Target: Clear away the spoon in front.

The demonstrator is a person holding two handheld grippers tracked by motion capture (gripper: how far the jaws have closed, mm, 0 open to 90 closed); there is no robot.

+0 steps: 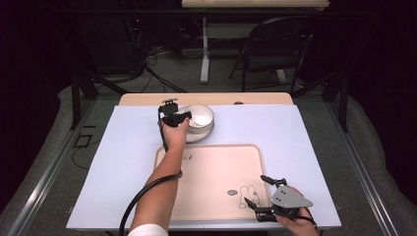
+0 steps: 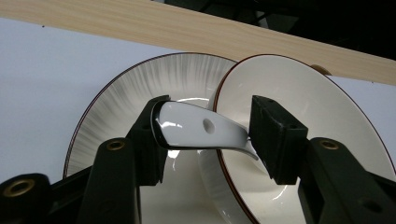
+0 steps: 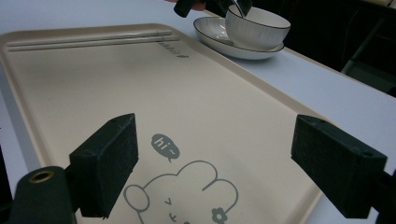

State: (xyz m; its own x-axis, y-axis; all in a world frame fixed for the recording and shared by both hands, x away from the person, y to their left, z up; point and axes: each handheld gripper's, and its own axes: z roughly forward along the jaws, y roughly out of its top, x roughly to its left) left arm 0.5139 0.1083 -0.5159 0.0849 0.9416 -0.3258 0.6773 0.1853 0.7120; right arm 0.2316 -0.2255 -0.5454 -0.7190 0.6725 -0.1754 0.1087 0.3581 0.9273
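High view: the left gripper reaches the bowl on its plate; left gripper view: jaws half-closed around a white ceramic spoon, one pad touching; right gripper view: the right gripper gapes over the tray.

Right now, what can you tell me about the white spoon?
The spoon is glossy white, like glazed ceramic, with a small hole through its broad handle end. It lies across the rim of the white bowl, handle out over the striped plate. The left gripper has its jaws either side of the handle; one pad looks to touch it, the other stands just clear.
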